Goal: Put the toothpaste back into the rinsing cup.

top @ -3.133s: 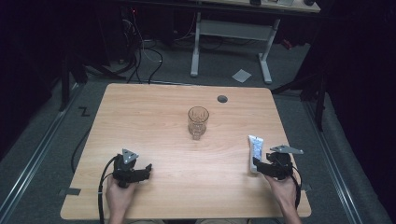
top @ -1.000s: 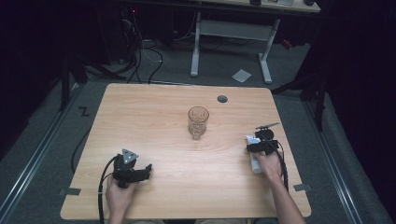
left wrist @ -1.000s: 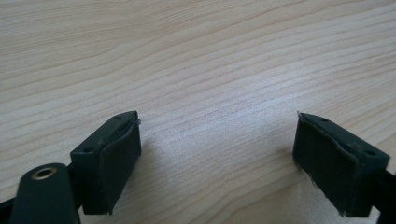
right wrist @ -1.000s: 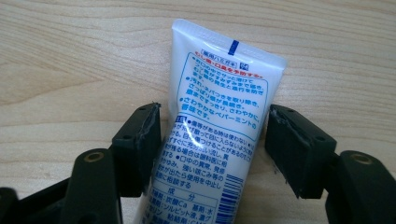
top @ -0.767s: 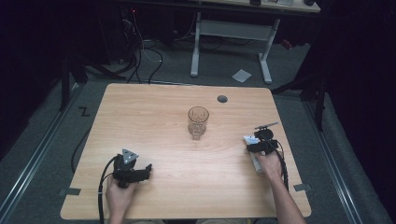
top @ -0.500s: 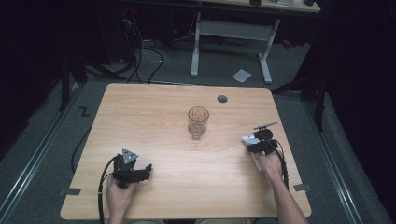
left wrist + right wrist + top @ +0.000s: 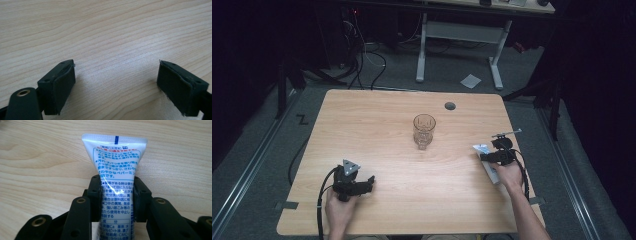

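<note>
At the near left of the table [image 7: 377, 125] we see the left gripper [image 7: 362, 184] resting low on the wood, jaws wide apart with nothing between them; the left gripper view shows bare grain between the pads [image 7: 62, 87]. We judge it is parked out of the way, idle for now.

Mid-table, a bit toward the far side, stands a glass [image 7: 424, 131], upright and, as far as we can tell, empty. It is well apart from both grippers, likely the place where the tube goes.

At the right, the right gripper [image 7: 486, 156] is clamped on a white tube [image 7: 116, 185] with blue print. In the right gripper view the jaws pinch its middle from both sides, and the flat crimped end sticks out past them. In the high view the tube [image 7: 482, 149] sits near the table's right edge, low over the wood or on it; we cannot tell if it is lifted. A mid-body grip keeps the tube from swinging, and the crimp end points roughly toward the glass.
</note>
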